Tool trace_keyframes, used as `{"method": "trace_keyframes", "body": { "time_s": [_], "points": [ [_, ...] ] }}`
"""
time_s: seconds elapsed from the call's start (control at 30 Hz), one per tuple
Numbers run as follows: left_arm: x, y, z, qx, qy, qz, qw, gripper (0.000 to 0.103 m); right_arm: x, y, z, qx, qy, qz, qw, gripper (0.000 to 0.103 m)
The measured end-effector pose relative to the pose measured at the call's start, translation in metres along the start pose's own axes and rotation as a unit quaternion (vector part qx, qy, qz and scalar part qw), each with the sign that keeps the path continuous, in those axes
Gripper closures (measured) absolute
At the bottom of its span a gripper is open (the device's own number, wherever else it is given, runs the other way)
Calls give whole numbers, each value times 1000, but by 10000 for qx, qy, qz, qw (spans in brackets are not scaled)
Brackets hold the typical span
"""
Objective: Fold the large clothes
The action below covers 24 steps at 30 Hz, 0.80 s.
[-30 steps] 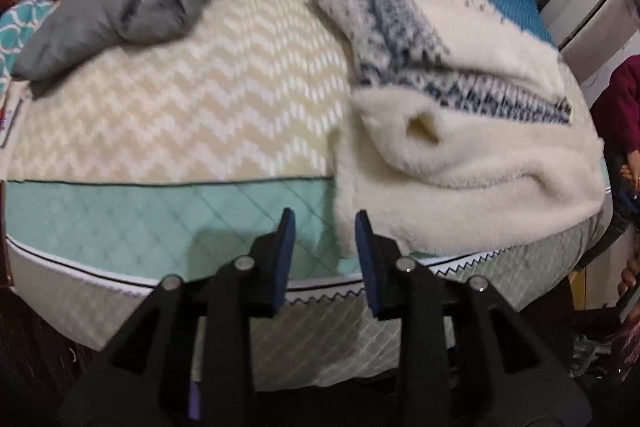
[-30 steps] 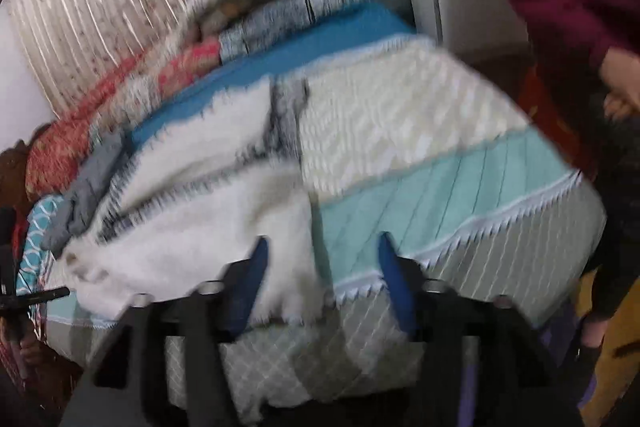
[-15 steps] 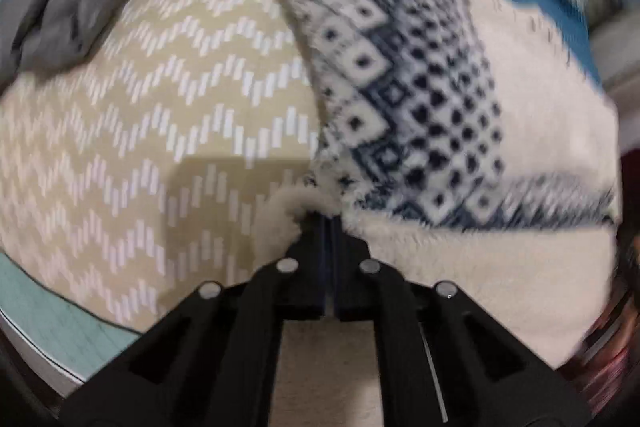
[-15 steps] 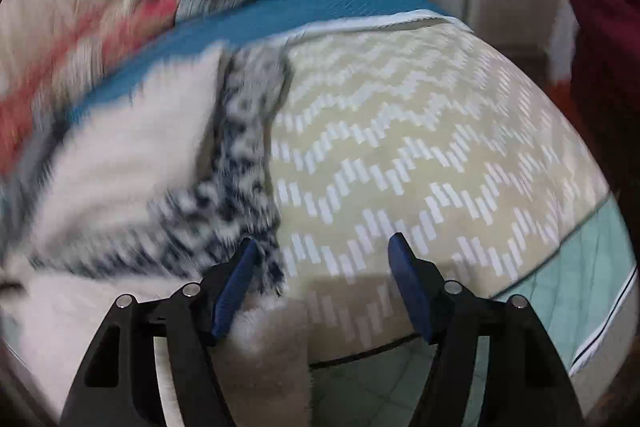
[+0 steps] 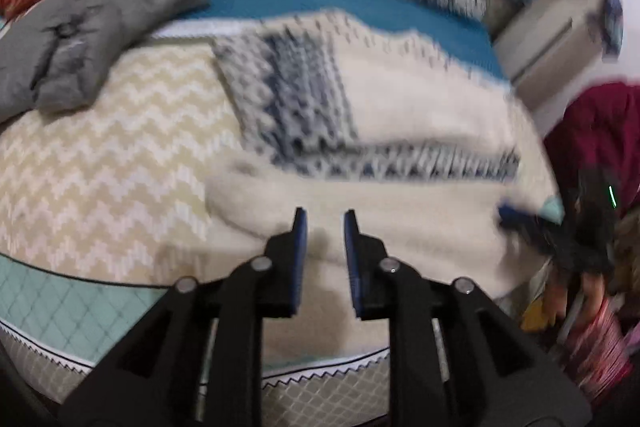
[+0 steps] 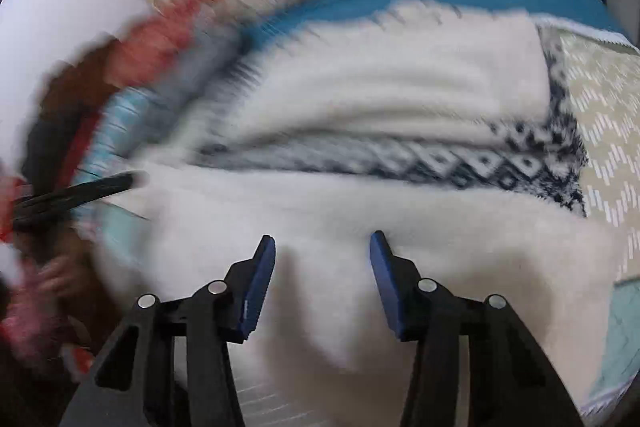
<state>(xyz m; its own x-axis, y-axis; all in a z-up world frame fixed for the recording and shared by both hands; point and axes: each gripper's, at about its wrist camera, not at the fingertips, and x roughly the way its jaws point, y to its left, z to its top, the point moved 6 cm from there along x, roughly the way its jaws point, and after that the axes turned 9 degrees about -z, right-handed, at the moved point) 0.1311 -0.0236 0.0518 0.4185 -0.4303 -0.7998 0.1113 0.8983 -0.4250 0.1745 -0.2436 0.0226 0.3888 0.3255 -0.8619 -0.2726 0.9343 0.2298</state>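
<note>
Left gripper (image 5: 325, 223) opening, right gripper (image 6: 322, 247) closing over the fleece sweater (image 5: 400, 219) — both empty — thick pile could slip out.

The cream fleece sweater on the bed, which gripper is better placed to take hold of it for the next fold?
Probably the right gripper: its jaws are closing low over the plain cream sweater, with fleece lying between them. The left gripper hovers by the near-left fold, jaws opening with nothing pinched.
</note>
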Motion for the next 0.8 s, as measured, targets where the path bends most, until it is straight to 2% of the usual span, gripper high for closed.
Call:
{"method": "trace_keyframes", "body": {
  "time_s": [0.03,0.07,0.1,0.13,0.2,0.27,0.43,0.5,0.57,0.6,0.63,0.67,0.7,0.73,0.8],
  "points": [
    [7,-1,-6,60,103,88,9999,85,13,-15,5,159,3,-205,9997,76],
    [22,2,-13,112,300,237,9992,85,23,-33,12,543,-73,-19,9985,78],
    [36,10,-20,119,543,538,9970,85,21,-40,18,900,-153,204,9956,79],
    [43,17,-26,94,698,694,9951,85,16,-41,20,1015,-202,264,9943,79],
    [43,23,-30,-57,662,566,9962,85,-6,-24,21,623,-498,96,9968,79],
    [32,21,-26,-159,572,416,9974,85,-29,-10,17,300,-657,155,9973,79],
    [5,-20,5,41,-1,-321,9995,85,-57,1,8,128,-849,311,9958,79],
    [16,-34,14,175,24,-345,9993,85,-50,12,16,94,-795,485,9956,79],
    [36,-33,16,266,171,-139,9994,85,-29,31,22,55,-593,754,9954,79],
    [49,-26,16,267,273,81,9992,85,-14,37,23,35,-454,837,9955,79],
    [68,-7,10,237,503,582,9968,85,6,35,23,61,-259,769,9967,79],
    [80,7,4,144,708,788,9943,86,23,33,25,95,-85,525,9985,79],
    [86,18,-1,-35,682,489,9965,86,45,25,22,177,144,393,9990,79],
    [81,20,0,-125,563,308,9979,86,49,19,23,439,78,653,9969,79],
    [60,18,3,-253,527,59,9983,86,32,23,29,449,88,843,9954,79]
  ]
}}
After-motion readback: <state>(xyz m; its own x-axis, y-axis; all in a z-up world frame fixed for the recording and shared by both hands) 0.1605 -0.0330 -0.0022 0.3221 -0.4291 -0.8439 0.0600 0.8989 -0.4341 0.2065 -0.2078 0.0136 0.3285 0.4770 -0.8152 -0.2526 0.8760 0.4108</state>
